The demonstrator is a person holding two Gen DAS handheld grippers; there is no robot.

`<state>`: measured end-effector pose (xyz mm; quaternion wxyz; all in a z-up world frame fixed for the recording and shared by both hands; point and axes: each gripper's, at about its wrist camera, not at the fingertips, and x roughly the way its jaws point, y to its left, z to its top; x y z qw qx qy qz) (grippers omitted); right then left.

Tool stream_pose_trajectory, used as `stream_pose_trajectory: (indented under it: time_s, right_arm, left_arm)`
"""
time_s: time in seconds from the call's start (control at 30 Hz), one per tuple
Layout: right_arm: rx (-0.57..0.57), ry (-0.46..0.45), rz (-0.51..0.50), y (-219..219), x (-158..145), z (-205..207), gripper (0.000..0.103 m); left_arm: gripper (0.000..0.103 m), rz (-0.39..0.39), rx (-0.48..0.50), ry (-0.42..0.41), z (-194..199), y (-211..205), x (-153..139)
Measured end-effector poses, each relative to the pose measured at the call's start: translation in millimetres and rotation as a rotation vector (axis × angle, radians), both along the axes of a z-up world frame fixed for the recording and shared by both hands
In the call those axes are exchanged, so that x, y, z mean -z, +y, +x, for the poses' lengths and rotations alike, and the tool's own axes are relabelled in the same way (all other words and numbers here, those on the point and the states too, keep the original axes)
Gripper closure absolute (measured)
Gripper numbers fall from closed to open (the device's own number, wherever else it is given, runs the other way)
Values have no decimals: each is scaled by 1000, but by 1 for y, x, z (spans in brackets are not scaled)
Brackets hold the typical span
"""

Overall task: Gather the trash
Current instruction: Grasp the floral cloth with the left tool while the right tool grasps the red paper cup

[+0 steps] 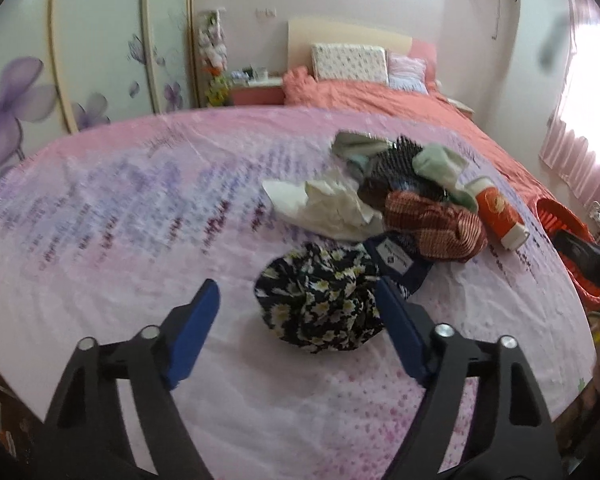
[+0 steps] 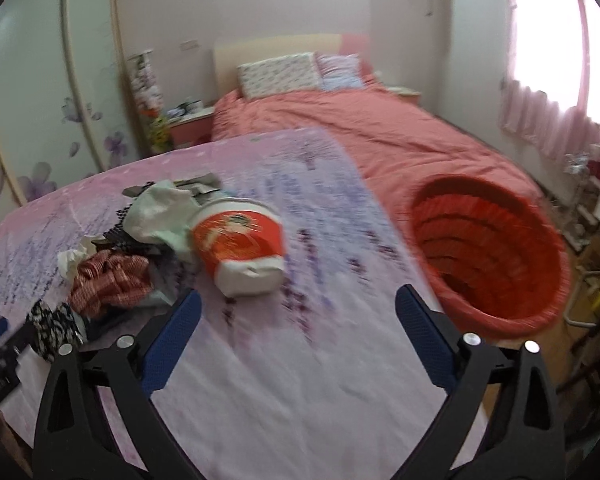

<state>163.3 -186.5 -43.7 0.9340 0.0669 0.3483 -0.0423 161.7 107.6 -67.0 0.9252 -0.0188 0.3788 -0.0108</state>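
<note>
Trash pile: sitting bunched up on the bench, toward its right half in the left wrist view, everything touching or overlapping.
Floral bundle: black with little daisies, lying nearest the left tool, its right edge lining up with the right blue pad, contact impossible to call.
Striped wrapper: red and white, crumpled, lying just behind the floral bundle.
White paper: crumpled, resting left of the striped wrapper.
Red cup: red and white paper cup, lying tipped on its side at the pile's right edge, just ahead of the right tool.
Left tool: standing open, floral bundle partly between the pads, not gripping anything.
Right tool: standing wide open over bare cloth, gripping nothing, red cup a bit beyond the tips.
Red basket: sitting off the bench's right edge, looking empty.
Bench: wearing a pink and purple printed cloth.
Bed: coral cover, two pillows at the headboard, sitting behind the bench.
Focus: both views looking a bit smeared.
</note>
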Motion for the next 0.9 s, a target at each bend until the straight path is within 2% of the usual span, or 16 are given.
stream_pose_trajectory:
  time_s: [0.13,0.23,0.3,0.33,0.47,0.67,0.83,0.9]
  right_arm:
    - [-37,39,23,9,12,29,9]
    - [-48,67,42,12,18,44,9]
    - [-56,83,69,15,22,51,10]
    - [-59,88,75,16,24,53,12]
    - [-64,120,88,18,32,64,32]
    - [-55,113,86,18,34,68,32]
    - [-44,120,74,18,35,72,31]
    - [-47,121,65,20,35,73,32]
  left_arm:
    - [39,-29,24,47,9,-1,13]
    - [53,-44,48,59,16,-4,18]
    - [69,-58,62,64,22,-3,20]
    - [73,-66,66,66,24,-2,20]
    - [88,-36,64,51,33,6,17]
    - [89,-14,-11,46,57,36,12]
    - [81,-22,-49,72,74,53,16]
    - [81,-30,-49,79,78,56,16]
